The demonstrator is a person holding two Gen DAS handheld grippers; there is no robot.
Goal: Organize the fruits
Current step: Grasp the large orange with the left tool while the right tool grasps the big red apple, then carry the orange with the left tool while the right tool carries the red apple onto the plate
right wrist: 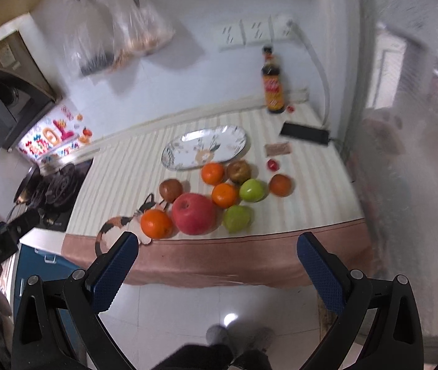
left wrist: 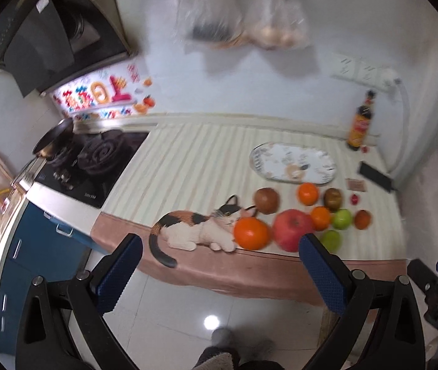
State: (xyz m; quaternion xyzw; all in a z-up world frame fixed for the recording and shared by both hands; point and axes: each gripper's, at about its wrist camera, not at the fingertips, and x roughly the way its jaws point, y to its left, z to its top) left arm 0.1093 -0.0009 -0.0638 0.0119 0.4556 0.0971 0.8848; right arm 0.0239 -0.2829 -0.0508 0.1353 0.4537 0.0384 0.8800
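Note:
Several fruits lie on a striped cloth on the counter: a big red apple, oranges, two green apples and brown kiwis. An empty oval patterned plate sits behind them. My left gripper is open and empty, held in front of the counter edge, above the floor. My right gripper is open and empty, also short of the counter edge.
A dark sauce bottle and a black phone stand at the back right. A gas stove with a pan is at the left. Plastic bags hang on the wall. The cloth has a printed cat.

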